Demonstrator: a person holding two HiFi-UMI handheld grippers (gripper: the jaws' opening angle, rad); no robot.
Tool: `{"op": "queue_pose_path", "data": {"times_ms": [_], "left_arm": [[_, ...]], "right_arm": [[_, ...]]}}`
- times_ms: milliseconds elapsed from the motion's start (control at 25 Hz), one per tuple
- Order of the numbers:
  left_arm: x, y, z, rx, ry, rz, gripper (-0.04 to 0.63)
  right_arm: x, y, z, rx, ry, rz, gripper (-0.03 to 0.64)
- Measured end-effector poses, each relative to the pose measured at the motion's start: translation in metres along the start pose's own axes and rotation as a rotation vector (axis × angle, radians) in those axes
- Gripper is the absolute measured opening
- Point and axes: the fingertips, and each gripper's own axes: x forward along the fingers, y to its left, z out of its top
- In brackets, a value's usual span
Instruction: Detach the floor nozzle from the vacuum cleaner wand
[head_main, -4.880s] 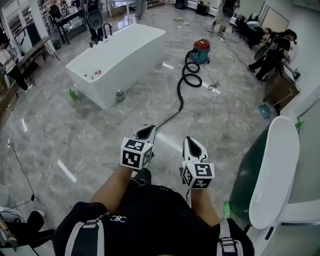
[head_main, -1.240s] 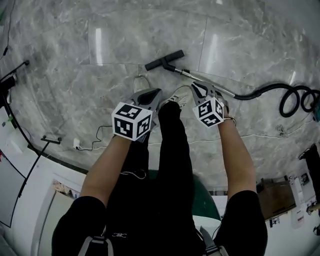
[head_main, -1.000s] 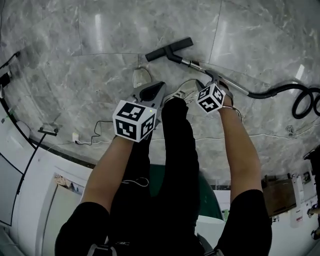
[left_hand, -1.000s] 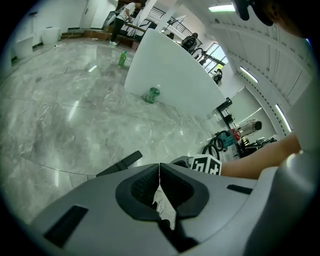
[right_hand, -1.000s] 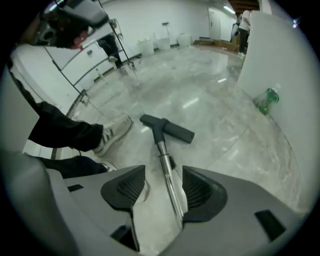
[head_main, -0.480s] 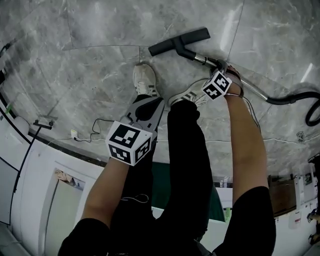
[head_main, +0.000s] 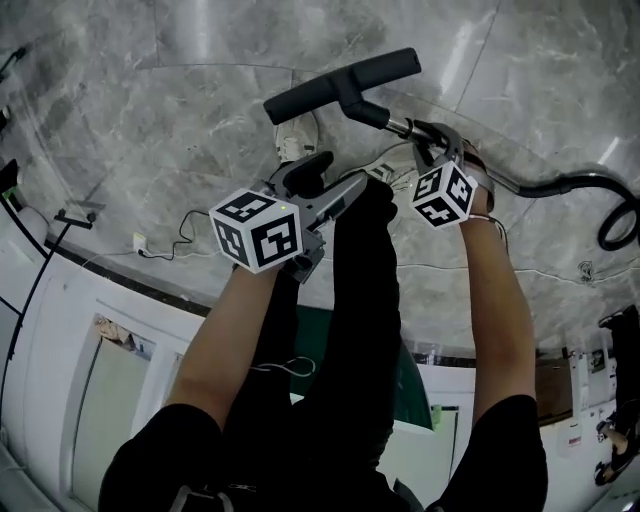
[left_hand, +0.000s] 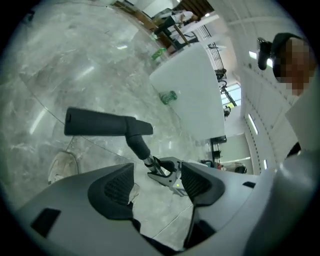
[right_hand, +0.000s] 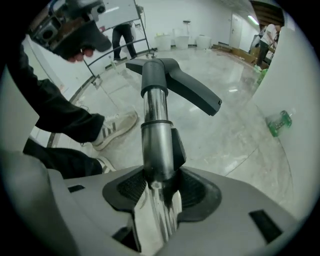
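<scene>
Wand (right_hand: 156, 125) pinched btwn right gripper (right_hand: 159, 189) jaws, which just closed in. Left gripper (left_hand: 157, 184) jaws just spread wide, nothing btwn. Floor nozzle (head_main: 340, 80) attached at wand end, near left gripper.

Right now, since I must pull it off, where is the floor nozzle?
Head view, top centre: the floor nozzle caps the wand, just up-left of the right tool clamping it.
</scene>
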Motion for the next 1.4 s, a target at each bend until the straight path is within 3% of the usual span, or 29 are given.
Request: {"op": "queue_pose_path", "data": {"times_ms": [120,360,480,600,760,840,880,960,1200,1400], "left_arm": [[-0.005,-0.01,0.012,-0.067,-0.049,-0.029,0.279],[-0.038,-0.023,0.05,-0.092,-0.163,-0.056,0.279],[-0.056,-0.023,0.073,-0.107,-0.233,-0.049,0.279],[-0.067,-0.027,0.097,-0.14,-0.292,-0.096,0.279],[-0.082,-0.032,0.124,-0.187,-0.388,-0.116,0.276],[-0.085,-0.026,0.124,-0.137,-0.382,-0.06,0.191],[-0.086,-0.022,0.121,-0.106,-0.372,-0.033,0.137],[-0.09,-0.016,0.117,-0.066,-0.361,-0.03,0.129],[-0.097,-0.039,0.114,0.097,-0.355,-0.149,0.127],[-0.103,-0.037,0.118,0.074,-0.354,-0.131,0.127]], "right_arm": [[-0.04,0.003,0.036,0.014,-0.07,-0.024,0.207],[-0.095,0.019,0.097,-0.015,-0.157,-0.022,0.207],[-0.114,0.035,0.125,-0.047,-0.198,0.014,0.207],[-0.127,0.054,0.146,-0.073,-0.211,0.063,0.207],[-0.142,0.066,0.161,-0.021,-0.221,0.136,0.207],[-0.141,0.07,0.163,-0.006,-0.214,0.176,0.207],[-0.139,0.072,0.163,-0.008,-0.208,0.201,0.207],[-0.133,0.08,0.166,-0.02,-0.203,0.273,0.207],[-0.122,0.111,0.185,-0.038,-0.26,0.66,0.209],[-0.122,0.121,0.201,-0.037,-0.314,0.734,0.207]]}}
